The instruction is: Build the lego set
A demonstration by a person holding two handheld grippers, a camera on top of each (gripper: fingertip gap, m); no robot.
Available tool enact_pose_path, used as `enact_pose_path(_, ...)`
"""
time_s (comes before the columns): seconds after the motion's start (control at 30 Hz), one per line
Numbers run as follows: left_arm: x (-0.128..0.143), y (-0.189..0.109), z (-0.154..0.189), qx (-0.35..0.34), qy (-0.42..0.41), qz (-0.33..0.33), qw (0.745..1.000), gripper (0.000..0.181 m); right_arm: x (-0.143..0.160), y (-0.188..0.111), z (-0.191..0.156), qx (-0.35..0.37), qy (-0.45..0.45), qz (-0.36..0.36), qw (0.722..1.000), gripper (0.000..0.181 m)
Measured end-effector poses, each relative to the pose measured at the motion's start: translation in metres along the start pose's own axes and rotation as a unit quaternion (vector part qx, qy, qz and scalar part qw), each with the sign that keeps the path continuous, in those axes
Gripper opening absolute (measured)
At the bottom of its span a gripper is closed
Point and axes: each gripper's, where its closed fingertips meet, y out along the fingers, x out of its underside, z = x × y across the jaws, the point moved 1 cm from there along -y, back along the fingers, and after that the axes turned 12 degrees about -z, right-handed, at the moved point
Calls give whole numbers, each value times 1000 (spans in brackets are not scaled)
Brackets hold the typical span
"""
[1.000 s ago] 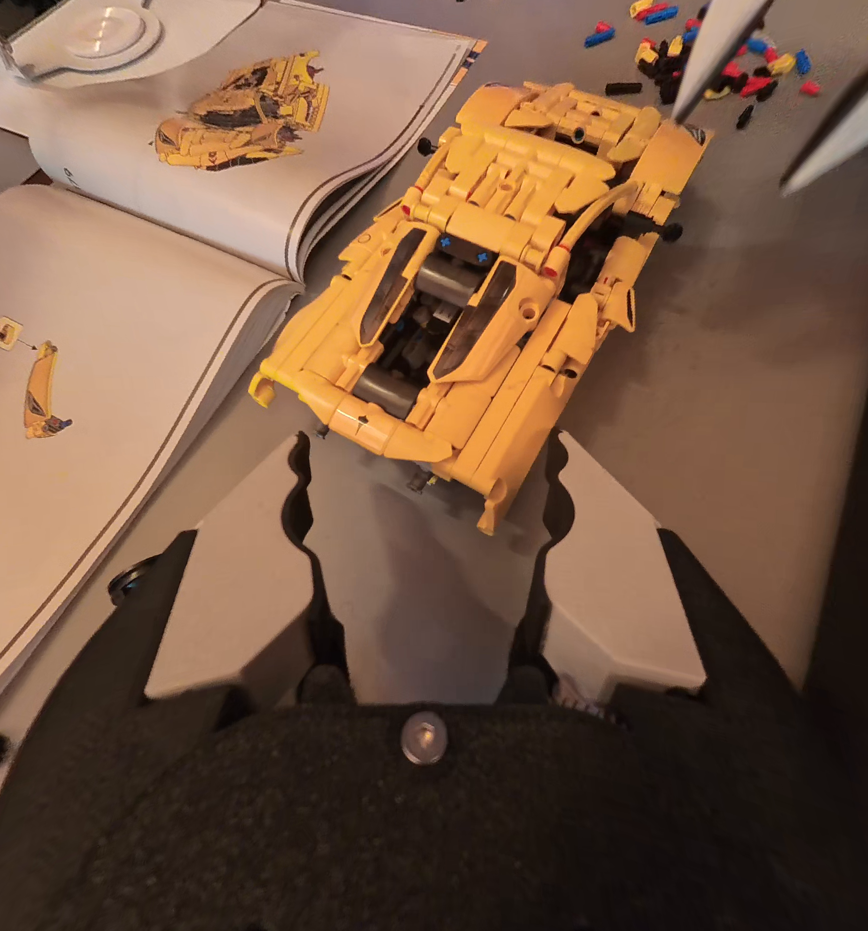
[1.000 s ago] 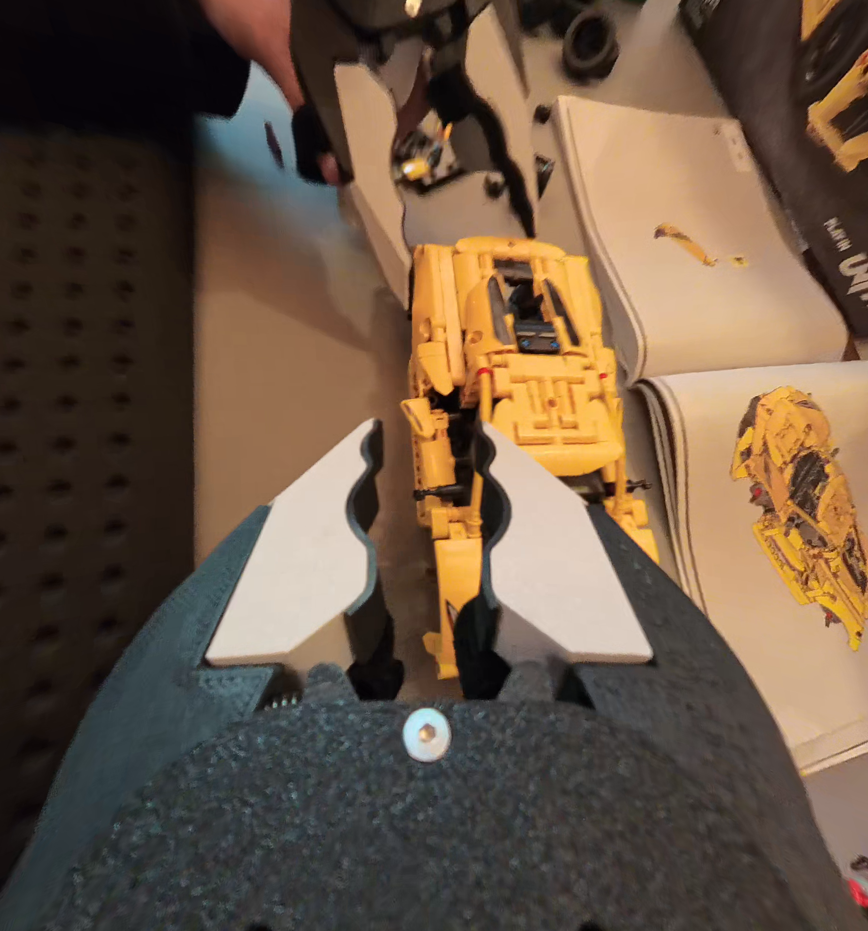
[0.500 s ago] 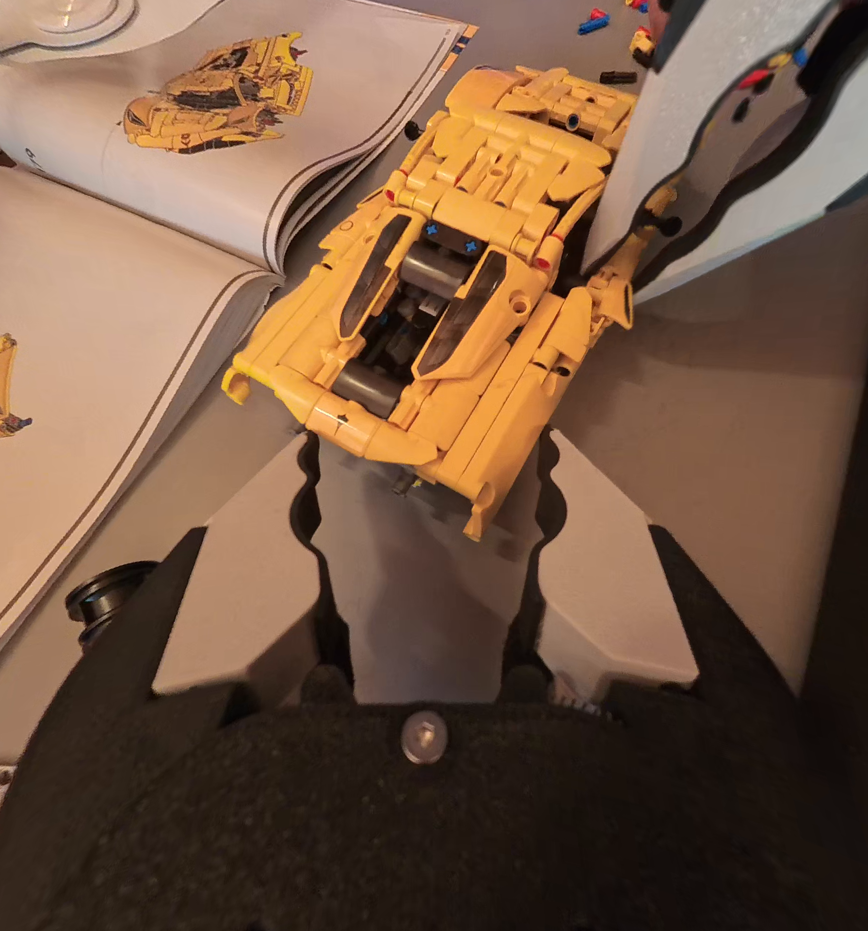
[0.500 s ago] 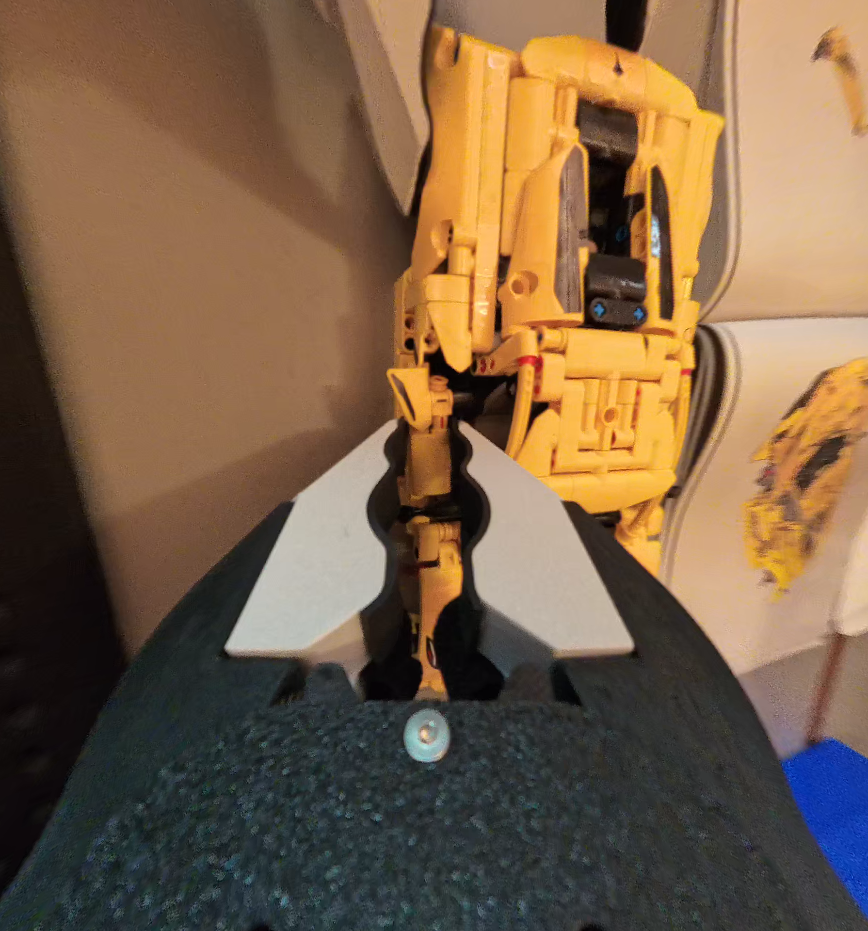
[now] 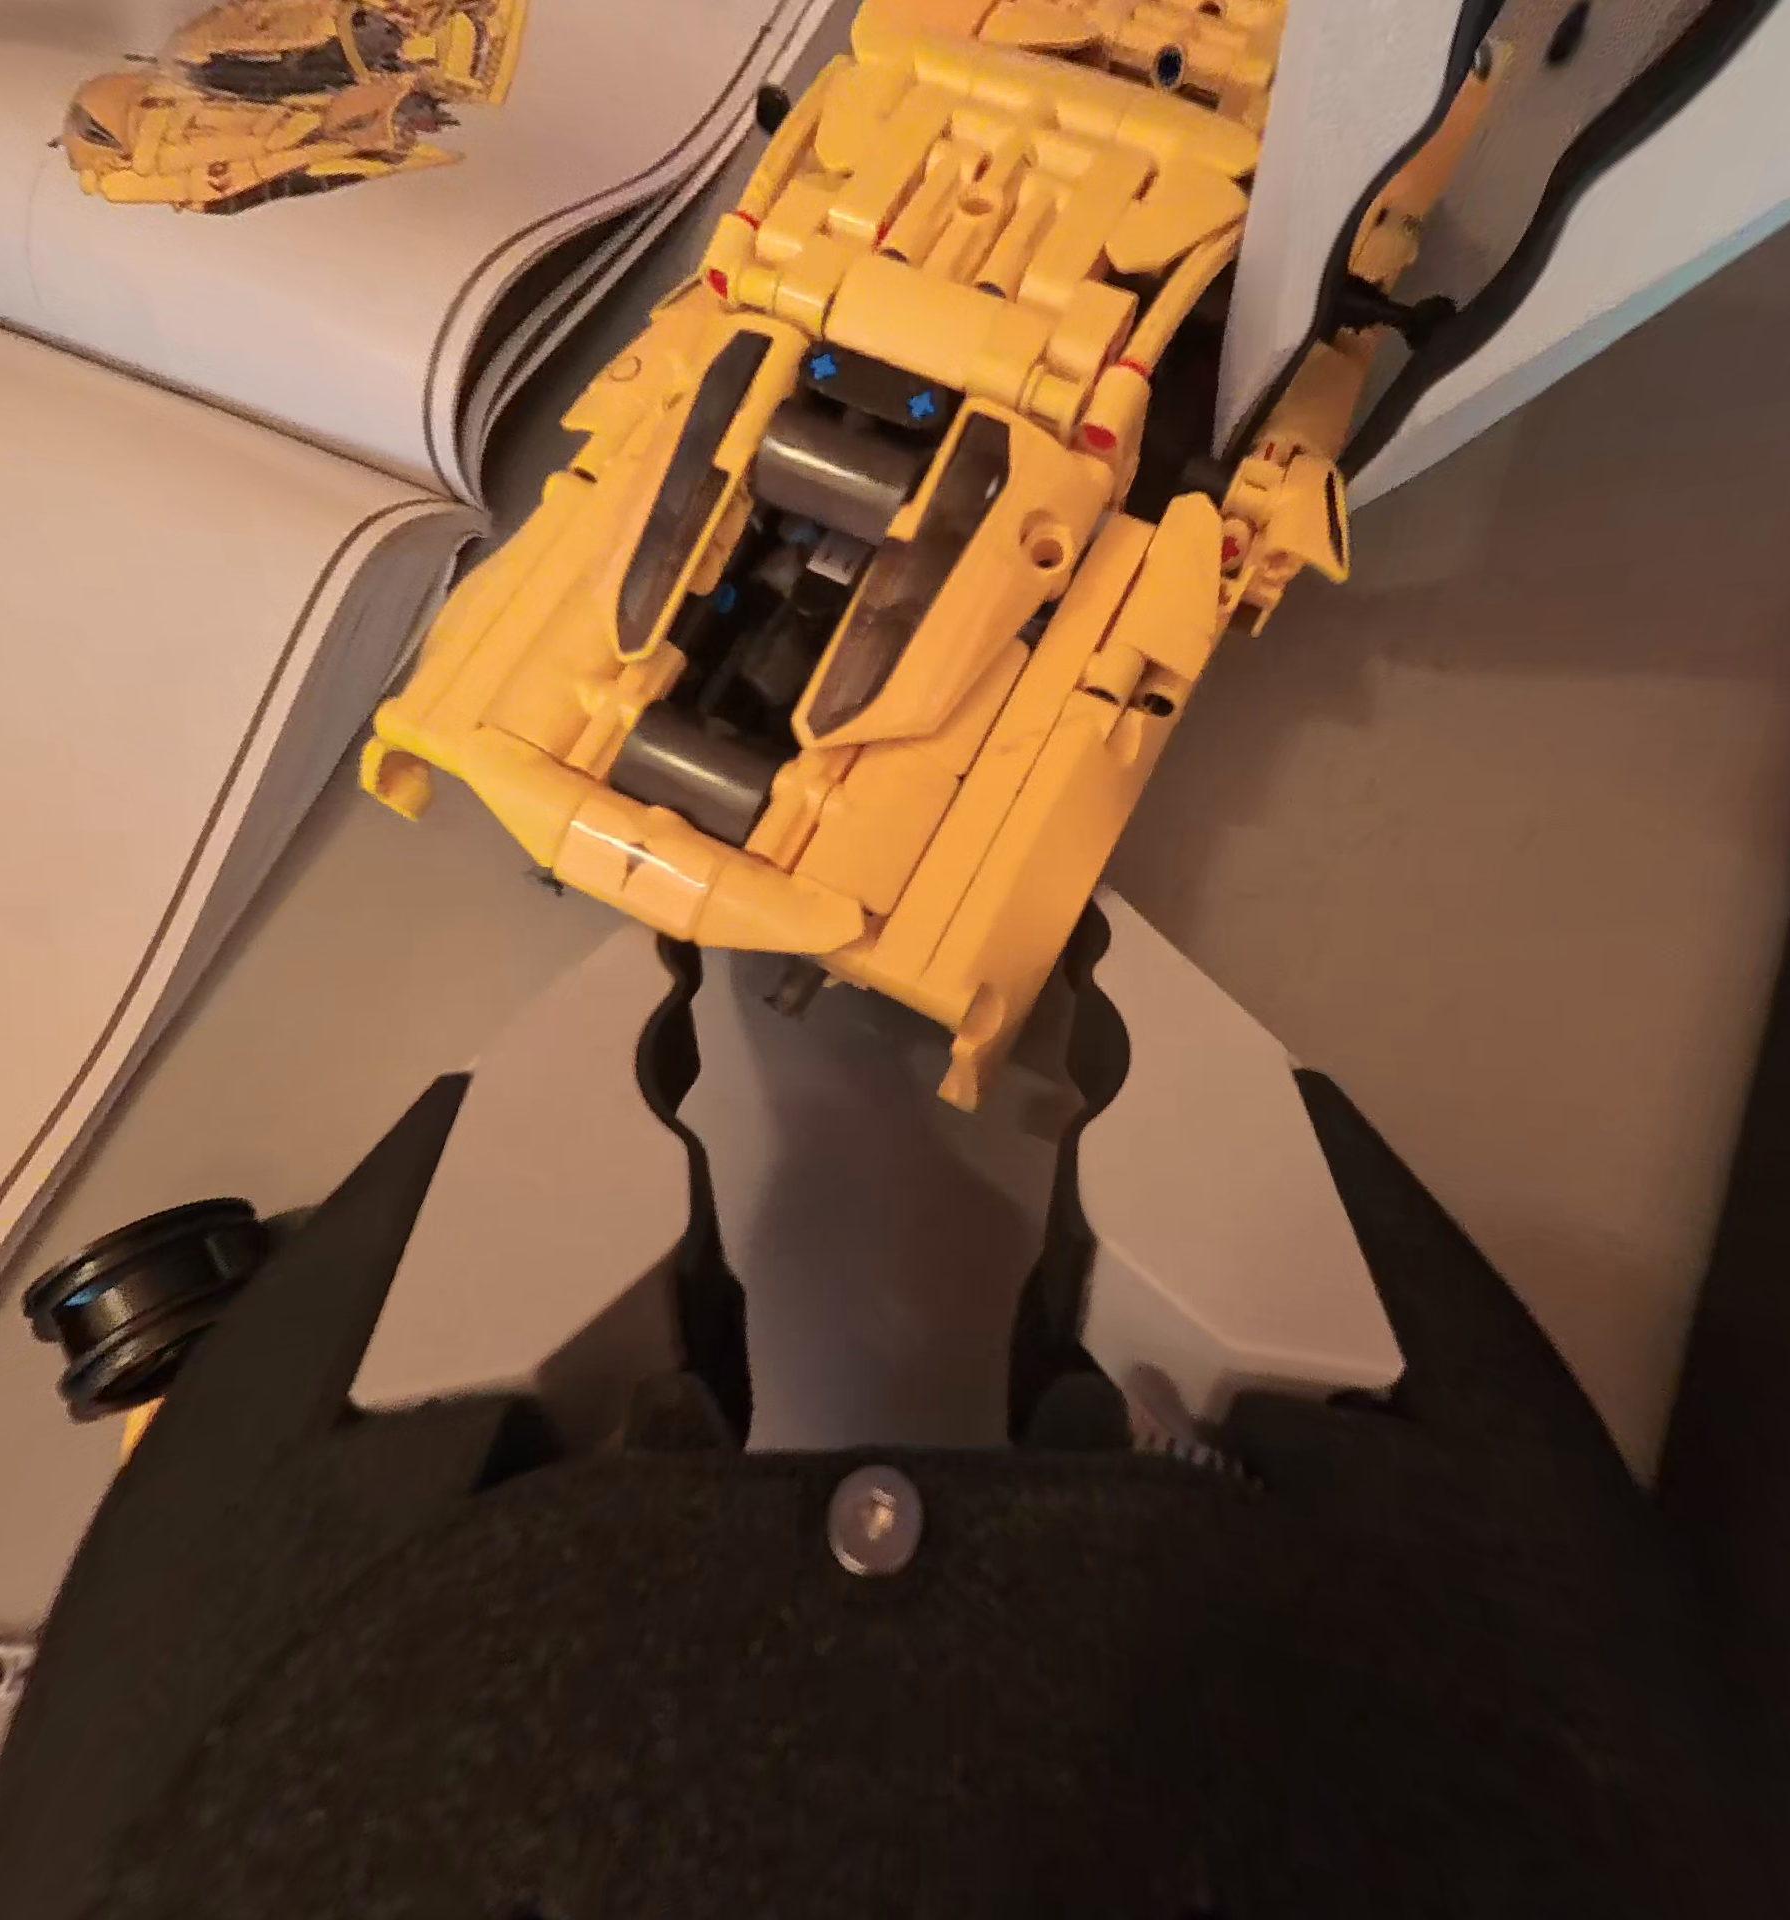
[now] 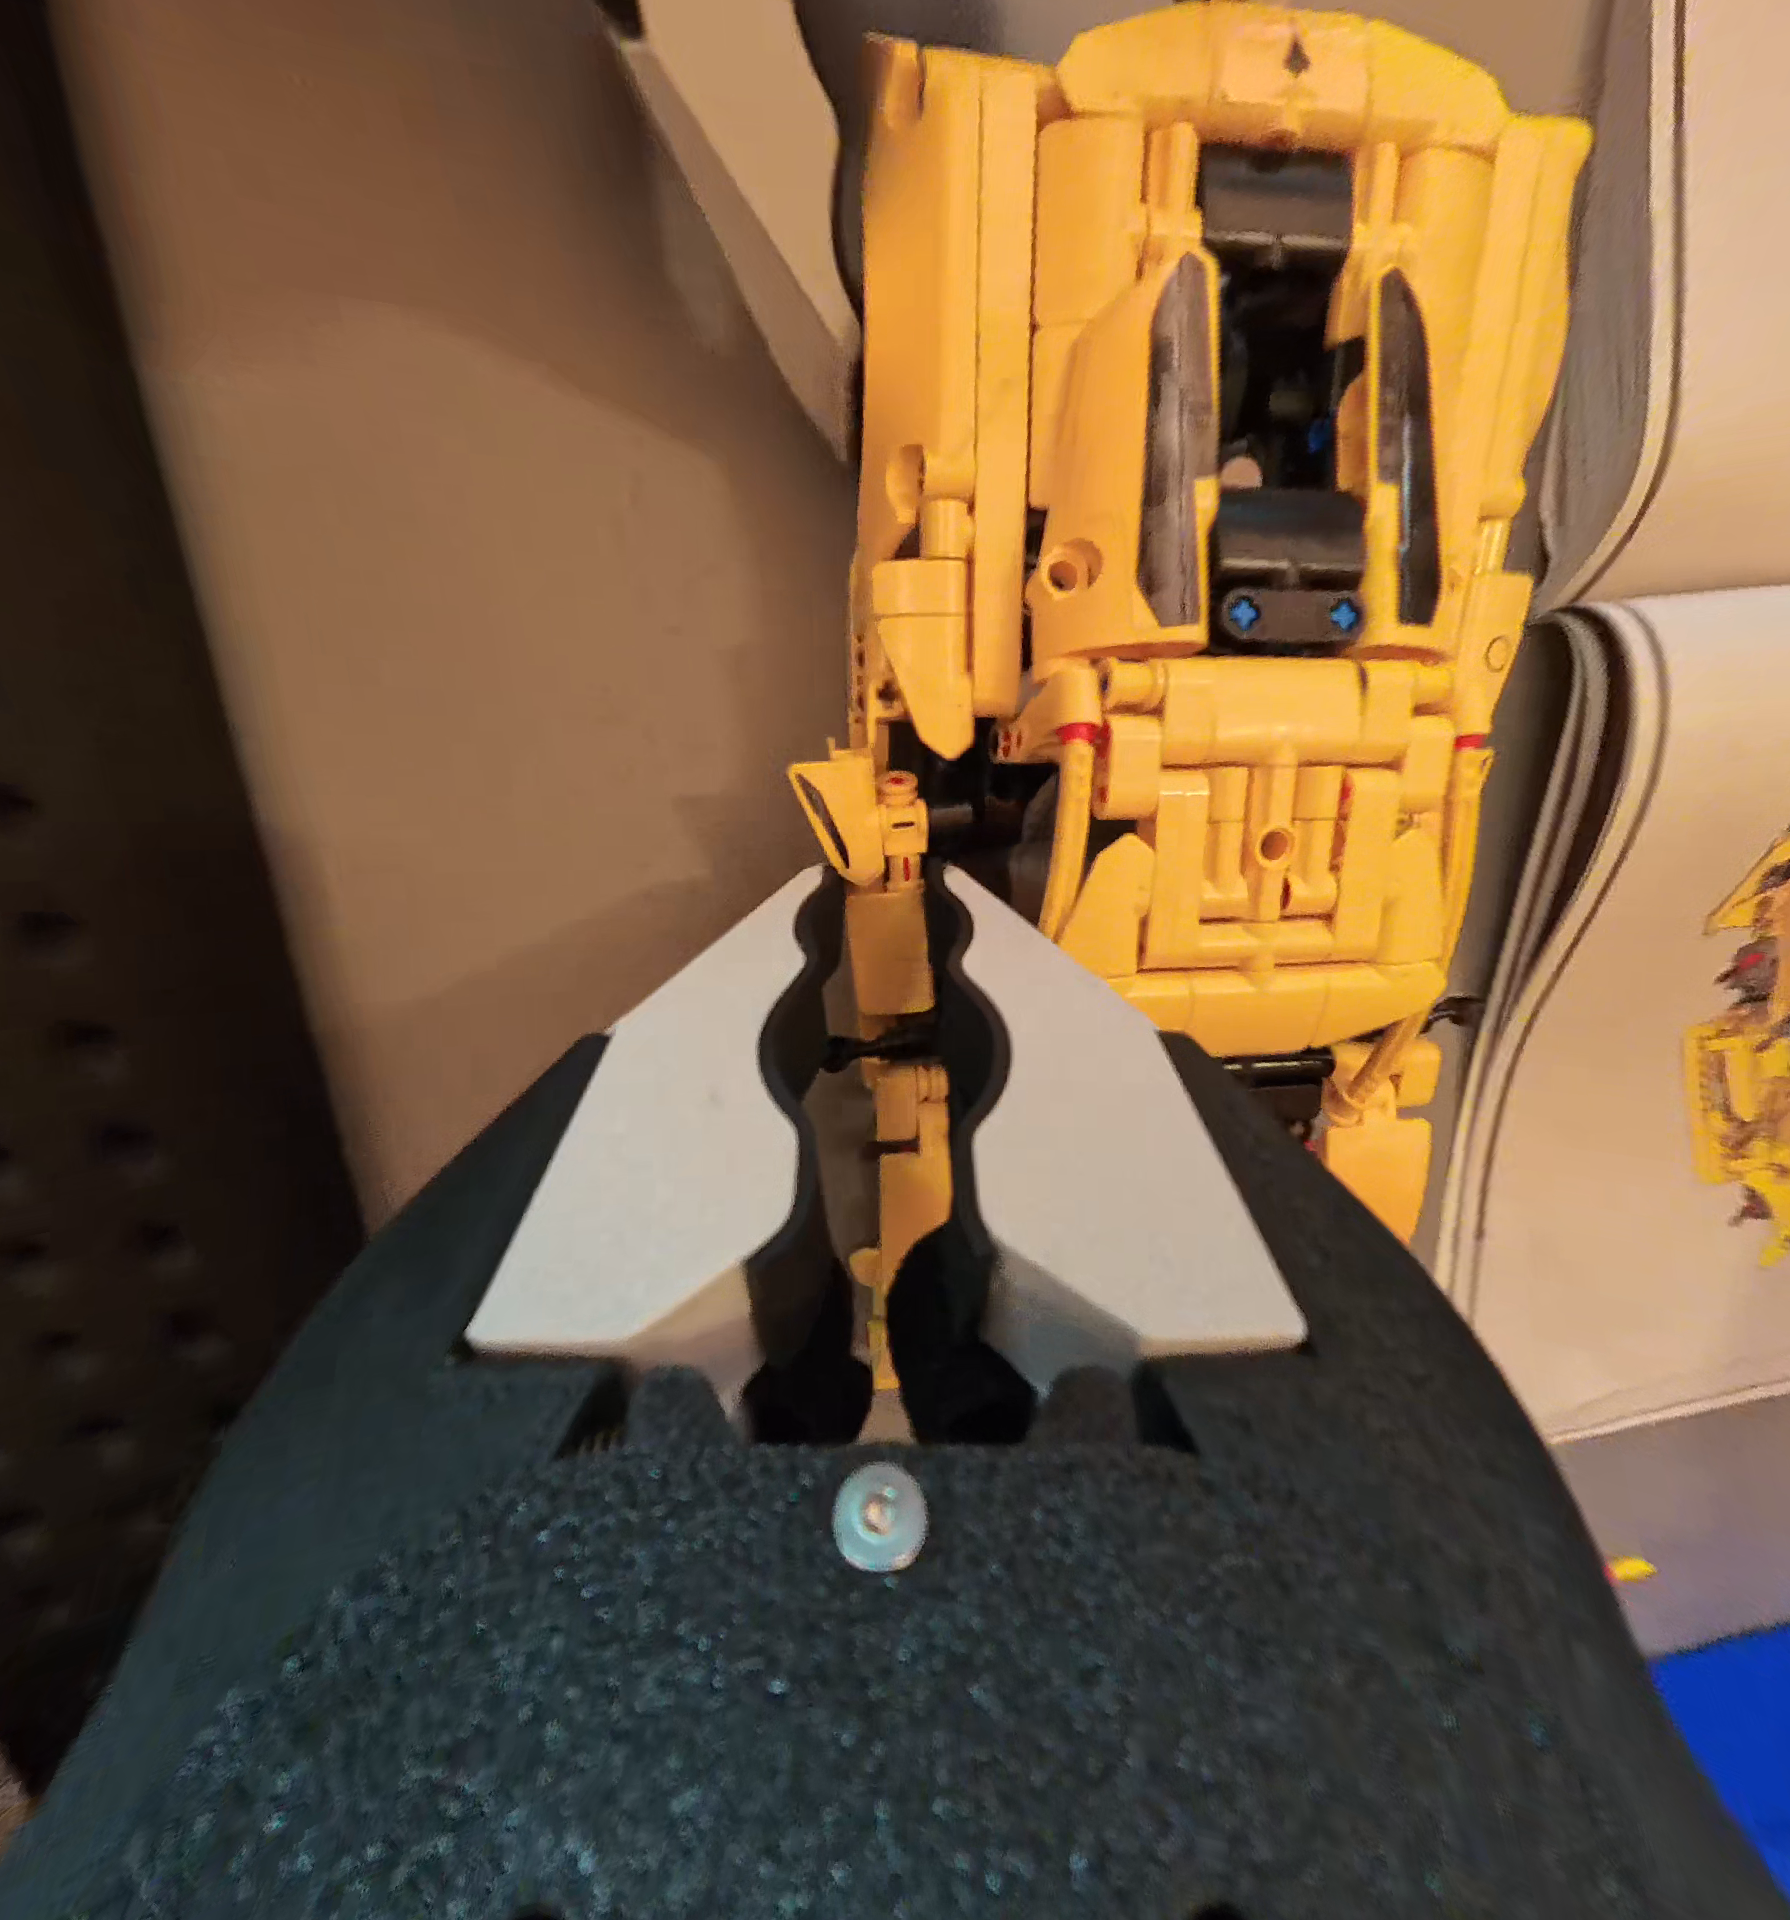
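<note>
A grey table [image 5: 1493,831] carries the yellow car [image 5: 849,582] beside an open manual [image 5: 195,520]. The left gripper [image 5: 875,997] gapes wide at the car's nose. The right gripper [image 6: 883,904] pinches a side panel [image 6: 886,935], its lower half hidden between the fingers; the car's far end is cut off.

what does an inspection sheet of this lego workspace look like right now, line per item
surface: grey tabletop, bare to the car's right
job's things: yellow brick-built car model on the table; open paper instruction booklet beside it
clutter: black rubber tyre by the booklet; blue patch, unidentifiable
grippers: left gripper open at the car's near end; right gripper shut on the car's yellow side panel piece
cables: nothing seen
surroundings: dark perforated panel at the table's edge
</note>
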Motion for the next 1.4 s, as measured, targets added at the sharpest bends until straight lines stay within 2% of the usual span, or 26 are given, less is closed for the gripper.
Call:
enact_pose_path(0.17,-1,3,3,-4,9,-6,1000,64,-2,-1,-5,-48,71,13,996,14)
enact_pose_path(0.43,-2,4,5,-4,7,-7,1000,64,-1,0,-5,-41,134,-23,990,15)
enact_pose_path(0.77,-4,4,16,24,18,-3,1000,62,12,-6,-4,-19,119,104,987,17)
enact_pose_path(1.0,-5,4,18,29,18,0,999,61,14,-7,-4,-14,132,155,979,18)
enact_pose_path(1.07,-5,4,19,28,19,0,999,61,13,-12,-6,-16,127,184,974,24)
enact_pose_path(1.13,-5,4,19,29,19,-1,999,61,11,-17,-11,7,105,205,973,28)
enact_pose_path(1.27,-5,4,19,28,19,-2,999,61,5,-20,-12,86,66,197,974,28)
enact_pose_path(1.4,-5,3,20,28,20,-3,999,61,3,-4,-10,105,51,152,981,35)
